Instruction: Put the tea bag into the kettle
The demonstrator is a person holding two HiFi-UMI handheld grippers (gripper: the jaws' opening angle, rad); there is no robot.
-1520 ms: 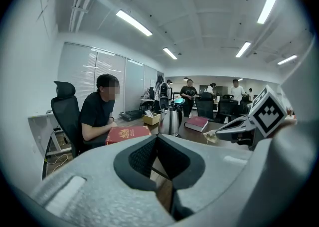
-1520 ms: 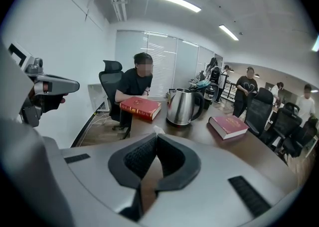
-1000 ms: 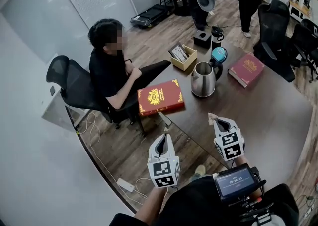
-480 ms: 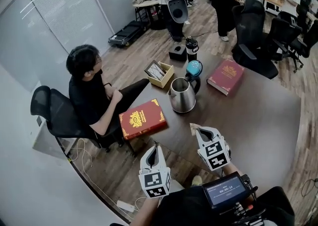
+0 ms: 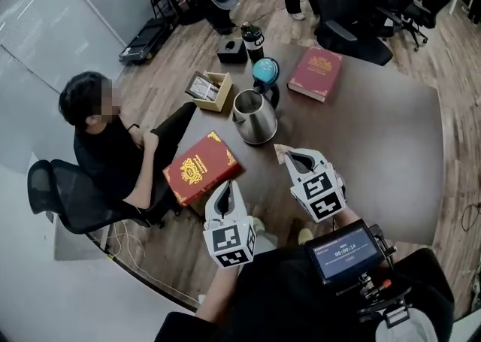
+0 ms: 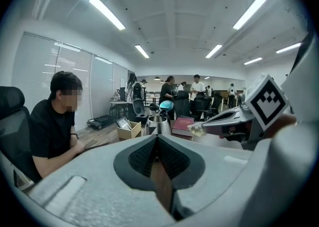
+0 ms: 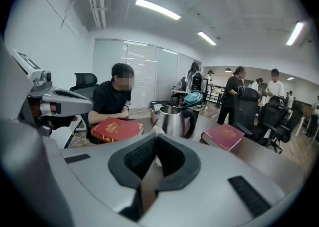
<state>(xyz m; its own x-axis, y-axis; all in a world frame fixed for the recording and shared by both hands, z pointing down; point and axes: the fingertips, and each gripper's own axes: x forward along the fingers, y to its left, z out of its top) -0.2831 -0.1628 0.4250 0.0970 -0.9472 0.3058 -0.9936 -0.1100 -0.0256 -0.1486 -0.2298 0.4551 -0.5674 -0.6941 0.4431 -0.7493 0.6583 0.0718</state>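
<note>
A steel kettle (image 5: 254,116) stands on the dark table (image 5: 376,145) with its teal lid (image 5: 264,71) tipped open. My right gripper (image 5: 284,155) hovers just short of it, shut on a pale tea bag (image 5: 279,152) that sticks out past the tips. In the right gripper view the tea bag (image 7: 158,130) peeks above the closed jaws of my right gripper (image 7: 155,135), with the kettle (image 7: 172,120) straight ahead. To the left of it, my left gripper (image 5: 228,186) is shut and holds nothing, its tip by the near red book (image 5: 201,167). The left gripper view also has the kettle (image 6: 157,123) ahead.
A second red book (image 5: 316,74) lies right of the kettle, and a cardboard box (image 5: 209,91) to its left. A black bottle (image 5: 253,36) stands behind it. A person (image 5: 105,145) sits at the table's left edge. Office chairs and standing people fill the far room.
Both grippers have moved forward over the table towards the kettle, the right one carrying the tea bag. The head view has swung, so the kettle now sits closer to the right gripper's tip.
</note>
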